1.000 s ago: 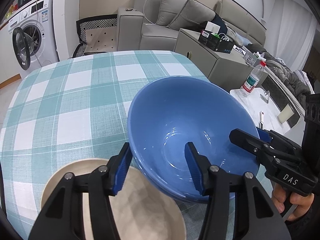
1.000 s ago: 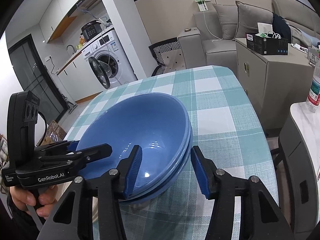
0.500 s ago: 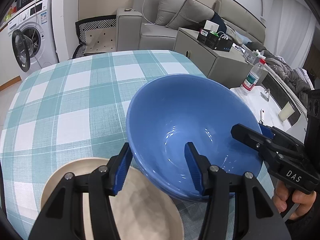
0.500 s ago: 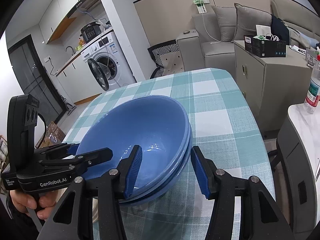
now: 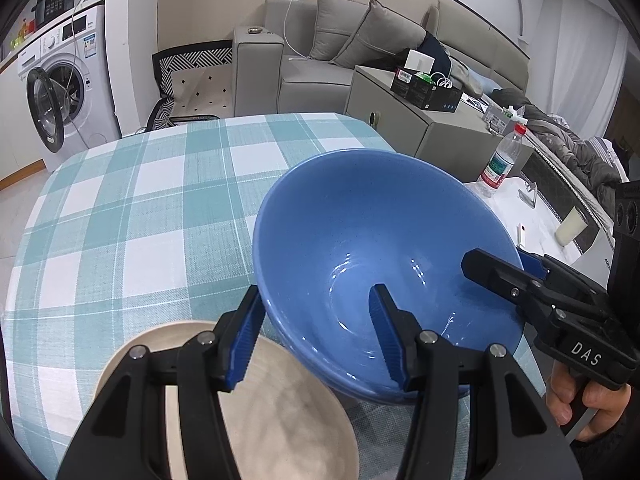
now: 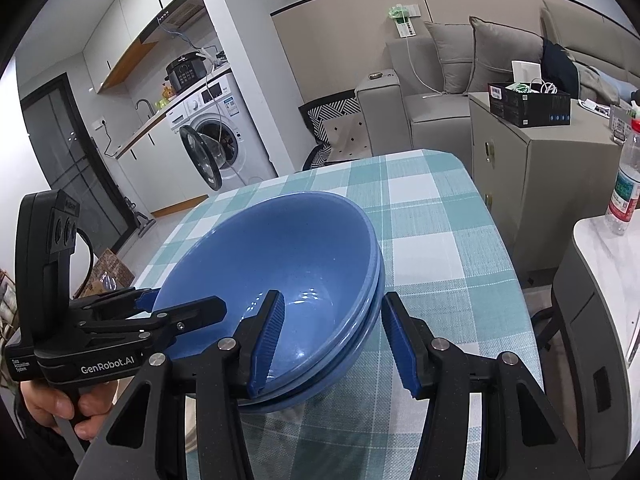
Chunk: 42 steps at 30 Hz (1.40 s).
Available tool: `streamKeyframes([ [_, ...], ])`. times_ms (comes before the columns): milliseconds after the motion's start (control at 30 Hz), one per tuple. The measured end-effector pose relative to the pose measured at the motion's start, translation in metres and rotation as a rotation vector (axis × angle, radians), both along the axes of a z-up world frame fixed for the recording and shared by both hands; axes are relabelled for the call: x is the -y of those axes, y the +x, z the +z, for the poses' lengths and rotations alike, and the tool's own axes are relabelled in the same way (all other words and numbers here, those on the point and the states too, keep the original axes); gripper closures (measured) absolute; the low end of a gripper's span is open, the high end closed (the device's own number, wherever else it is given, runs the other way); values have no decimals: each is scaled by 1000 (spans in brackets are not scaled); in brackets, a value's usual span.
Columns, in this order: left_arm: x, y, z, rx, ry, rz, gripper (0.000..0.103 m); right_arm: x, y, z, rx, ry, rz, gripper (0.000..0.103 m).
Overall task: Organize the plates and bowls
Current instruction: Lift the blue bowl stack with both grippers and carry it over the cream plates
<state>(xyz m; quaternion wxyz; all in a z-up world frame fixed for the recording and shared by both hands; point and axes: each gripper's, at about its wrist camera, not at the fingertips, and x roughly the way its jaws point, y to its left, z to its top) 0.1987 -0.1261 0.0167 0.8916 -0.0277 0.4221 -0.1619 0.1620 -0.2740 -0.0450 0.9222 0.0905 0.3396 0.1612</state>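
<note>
A: So, what were the fingers doing?

B: The left gripper (image 5: 316, 336) had its fingers (image 5: 242, 340) straddling the near rim of the blue bowls (image 6: 280, 264), one pad outside the wall and one inside. They stood partly apart, and I could not tell whether the pads pressed the rim. The right gripper (image 6: 332, 340) sat the same way on the opposite rim: one finger (image 6: 266, 340) inside, against the inner wall, the other clear of the stack with a visible gap.

A: How many bowls?

B: The right wrist view showed stacked rims, at least two, perhaps three; I could not count them for certain. The stack sat tilted on the checked counter (image 5: 132, 208), near its right-hand edge. One beige plate (image 5: 280, 412) lay just beside it, under the left gripper, at the near edge.

A: Any free room?

B: Yes, the far and left parts of the counter lay bare. Past the right edge stood a white side table (image 5: 516, 216) carrying one water bottle (image 5: 500, 160), well apart from the bowls.
</note>
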Motion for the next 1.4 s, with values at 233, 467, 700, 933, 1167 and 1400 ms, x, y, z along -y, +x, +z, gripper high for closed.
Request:
streamKeyframes([
  [233, -1, -5, 9, 17, -1, -2, 50, 0, -5, 8, 21, 7, 0, 50],
  [467, -3, -9, 15, 32, -4, -1, 50, -1, -9, 15, 39, 12, -1, 50],
  [700, -9, -15, 22, 46, -10, 8, 50, -7, -14, 20, 56, 14, 5, 50],
  [933, -14, -19, 28, 61, -11, 20, 50, -12, -19, 24, 69, 12, 14, 50],
  [1167, -20, -25, 35, 78, -13, 31, 50, -17, -24, 30, 85, 19, 21, 50],
  [1400, -27, -31, 40, 96, -20, 45, 50, -25, -27, 33, 90, 24, 24, 50],
])
